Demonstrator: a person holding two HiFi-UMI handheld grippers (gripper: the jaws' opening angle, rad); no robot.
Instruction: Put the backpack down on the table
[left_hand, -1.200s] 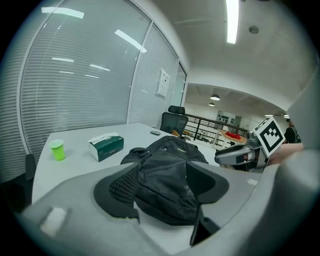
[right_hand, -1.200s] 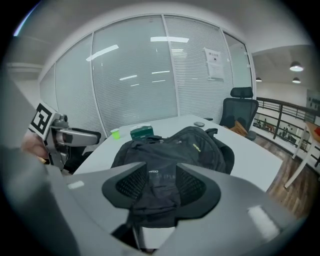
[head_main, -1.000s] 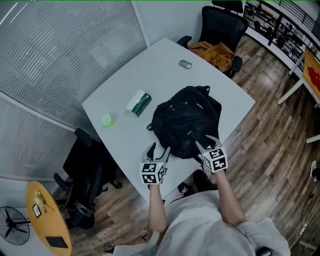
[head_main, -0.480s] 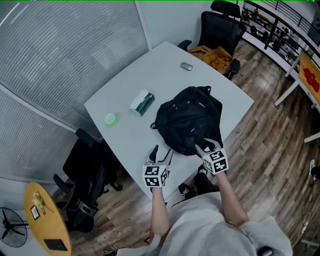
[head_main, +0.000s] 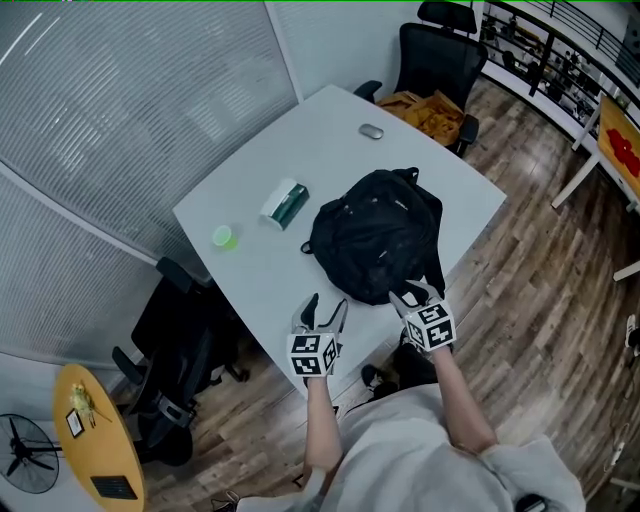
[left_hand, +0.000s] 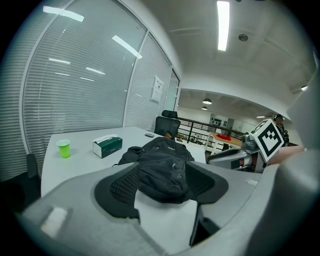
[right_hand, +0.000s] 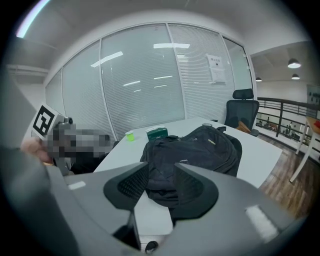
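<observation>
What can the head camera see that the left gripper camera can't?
Only the head view shows the wooden floor, the small yellow table and the fan down in the corner. Only the left gripper view shows the ceiling light and the paper stuck on the glass wall. Both show the black backpack lying on the white table, plus the green cup and the tissue box.

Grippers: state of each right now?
Left gripper: open, empty.
Right gripper: open, jaws closing, nothing between them.
</observation>
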